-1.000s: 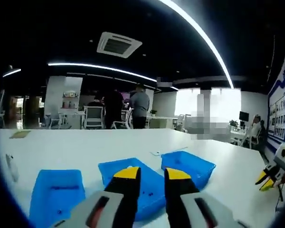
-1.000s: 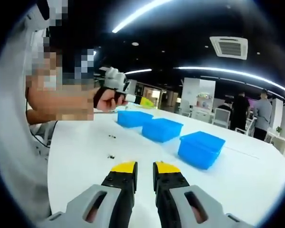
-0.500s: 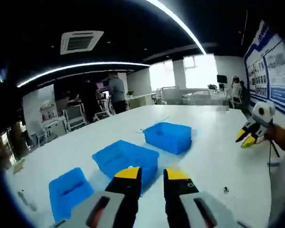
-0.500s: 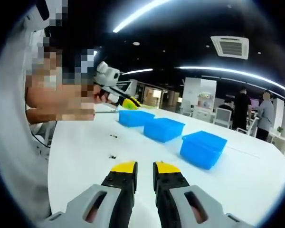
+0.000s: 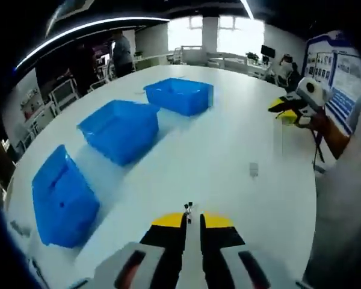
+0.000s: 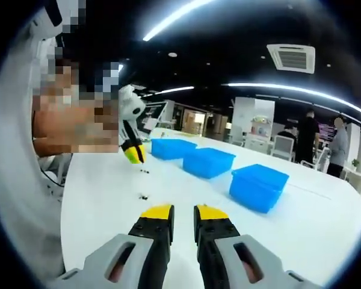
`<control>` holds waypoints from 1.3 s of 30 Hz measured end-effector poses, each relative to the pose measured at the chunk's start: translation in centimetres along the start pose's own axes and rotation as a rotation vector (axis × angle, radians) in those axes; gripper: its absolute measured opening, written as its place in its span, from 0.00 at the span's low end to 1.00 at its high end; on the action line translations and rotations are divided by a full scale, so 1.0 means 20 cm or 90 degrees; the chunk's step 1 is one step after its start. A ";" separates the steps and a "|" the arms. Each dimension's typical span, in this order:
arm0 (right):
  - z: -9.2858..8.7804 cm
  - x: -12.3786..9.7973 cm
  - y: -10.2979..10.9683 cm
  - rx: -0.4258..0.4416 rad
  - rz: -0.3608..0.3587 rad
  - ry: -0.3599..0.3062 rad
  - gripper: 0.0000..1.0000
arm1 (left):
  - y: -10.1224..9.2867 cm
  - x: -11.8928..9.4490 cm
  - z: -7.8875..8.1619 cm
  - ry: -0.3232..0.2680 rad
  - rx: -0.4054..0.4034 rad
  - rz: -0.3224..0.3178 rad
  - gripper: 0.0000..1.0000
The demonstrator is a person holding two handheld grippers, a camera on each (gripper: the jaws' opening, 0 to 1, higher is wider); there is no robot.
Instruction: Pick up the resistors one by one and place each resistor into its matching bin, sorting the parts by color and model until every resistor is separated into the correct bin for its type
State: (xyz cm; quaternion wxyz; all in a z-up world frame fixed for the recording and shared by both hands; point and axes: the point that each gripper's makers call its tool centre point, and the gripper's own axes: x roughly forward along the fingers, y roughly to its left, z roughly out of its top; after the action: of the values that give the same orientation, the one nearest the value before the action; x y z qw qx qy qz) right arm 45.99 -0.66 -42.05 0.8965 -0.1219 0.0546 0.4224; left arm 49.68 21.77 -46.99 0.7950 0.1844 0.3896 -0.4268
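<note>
My left gripper [image 5: 192, 221] points down at the white table [image 5: 228, 144], its jaws a narrow slit apart. A tiny resistor [image 5: 189, 208] lies just past its yellow tips, and I cannot tell if they touch it. Another small part [image 5: 253, 170] lies further right. Three blue bins [image 5: 120, 127] stand in a row on the left. In the right gripper view the left gripper [image 6: 134, 158] hangs tip-down close above two small resistors [image 6: 144, 171], with one more resistor [image 6: 142, 197] nearer. My right gripper [image 6: 183, 212] hovers over the table, slightly open with nothing between its jaws.
The far bin [image 5: 180, 95] and near bin [image 5: 60, 195] flank the middle one. A person's hand holds the right gripper [image 5: 292, 107] at the table's right edge. People and chairs stand in the background [image 6: 316, 135]. The table's right side [image 6: 325, 229] is bare.
The left gripper has swung down from looking across the room to pointing at the table by the resistors, and its jaws have narrowed. The right gripper has stayed put.
</note>
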 end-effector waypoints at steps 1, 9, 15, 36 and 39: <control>0.00 0.00 0.00 -0.001 0.000 0.000 0.16 | 0.00 0.01 -0.01 0.005 -0.002 0.002 0.12; 0.00 0.00 0.01 0.000 -0.001 0.001 0.16 | -0.02 0.04 -0.03 0.033 -0.003 0.016 0.12; 0.00 0.00 0.00 0.001 -0.004 0.004 0.16 | -0.03 0.04 -0.02 0.030 -0.004 0.019 0.10; 0.02 0.01 0.00 -0.013 -0.005 0.002 0.16 | -0.12 -0.04 0.10 -0.005 0.050 0.084 0.06; 0.02 0.01 -0.01 -0.011 -0.008 0.002 0.16 | -0.22 -0.02 0.06 0.033 0.065 0.030 0.06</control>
State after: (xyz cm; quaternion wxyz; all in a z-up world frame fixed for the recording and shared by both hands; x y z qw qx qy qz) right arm 46.18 -0.50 -41.71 0.8980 -0.1309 0.0515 0.4168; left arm 46.49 18.75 -45.79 0.7839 0.2448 0.3832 -0.4228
